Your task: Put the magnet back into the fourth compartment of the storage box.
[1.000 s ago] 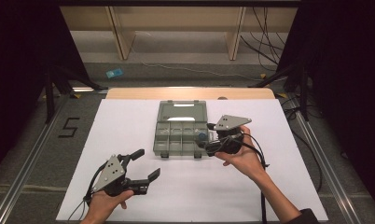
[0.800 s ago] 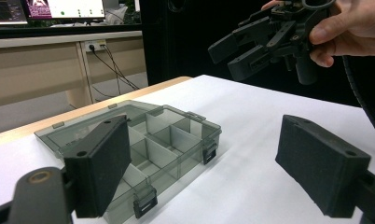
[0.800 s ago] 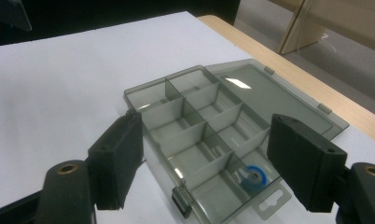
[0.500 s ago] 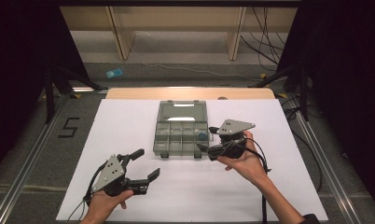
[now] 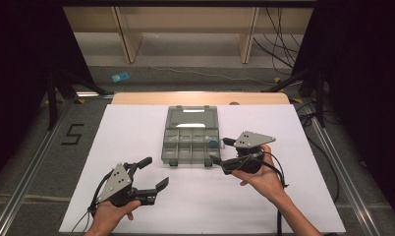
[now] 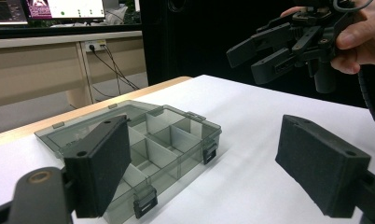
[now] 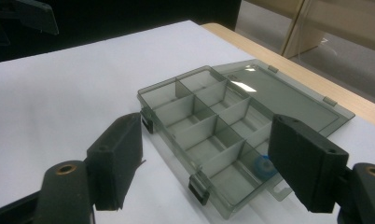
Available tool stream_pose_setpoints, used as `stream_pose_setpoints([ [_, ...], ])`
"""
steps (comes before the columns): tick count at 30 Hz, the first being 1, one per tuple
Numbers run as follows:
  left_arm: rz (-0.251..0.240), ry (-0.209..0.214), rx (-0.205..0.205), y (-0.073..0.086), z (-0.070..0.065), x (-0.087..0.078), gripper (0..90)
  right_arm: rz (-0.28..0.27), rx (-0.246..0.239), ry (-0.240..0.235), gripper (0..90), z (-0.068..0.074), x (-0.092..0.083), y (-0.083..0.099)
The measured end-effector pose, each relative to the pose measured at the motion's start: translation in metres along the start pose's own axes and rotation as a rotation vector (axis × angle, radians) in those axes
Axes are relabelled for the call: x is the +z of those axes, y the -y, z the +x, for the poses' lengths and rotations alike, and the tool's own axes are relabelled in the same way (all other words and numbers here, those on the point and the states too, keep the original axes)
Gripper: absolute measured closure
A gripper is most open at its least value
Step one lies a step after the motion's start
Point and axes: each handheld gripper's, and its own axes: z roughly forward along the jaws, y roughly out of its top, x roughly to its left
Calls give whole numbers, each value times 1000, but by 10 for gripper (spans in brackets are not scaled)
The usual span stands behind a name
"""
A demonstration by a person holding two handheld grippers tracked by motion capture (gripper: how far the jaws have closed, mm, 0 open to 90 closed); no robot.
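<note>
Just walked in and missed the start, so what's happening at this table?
A person holds a hand-held gripper in each hand over a white table. A grey compartment box lies open, its lid flat behind it, with a small blue item in one corner compartment. The right hand-held gripper hovers open beside the box; the left hand-held gripper waits open, nearer the person. Neither holds anything.
</note>
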Motion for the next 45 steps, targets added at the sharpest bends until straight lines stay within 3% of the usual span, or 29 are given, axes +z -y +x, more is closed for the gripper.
stream_pose_setpoints([
  [20, 5, -1, 1, 0, 0, 0, 171, -67, 51, 4, 241, -1, -17, 19],
  [32, 6, -2, 3, 0, 0, 0, 171, -76, 90, 3, 225, 0, -26, 29],
  [45, 8, -1, 2, 1, 0, 0, 171, -84, 87, 15, 217, 1, -34, 37],
])
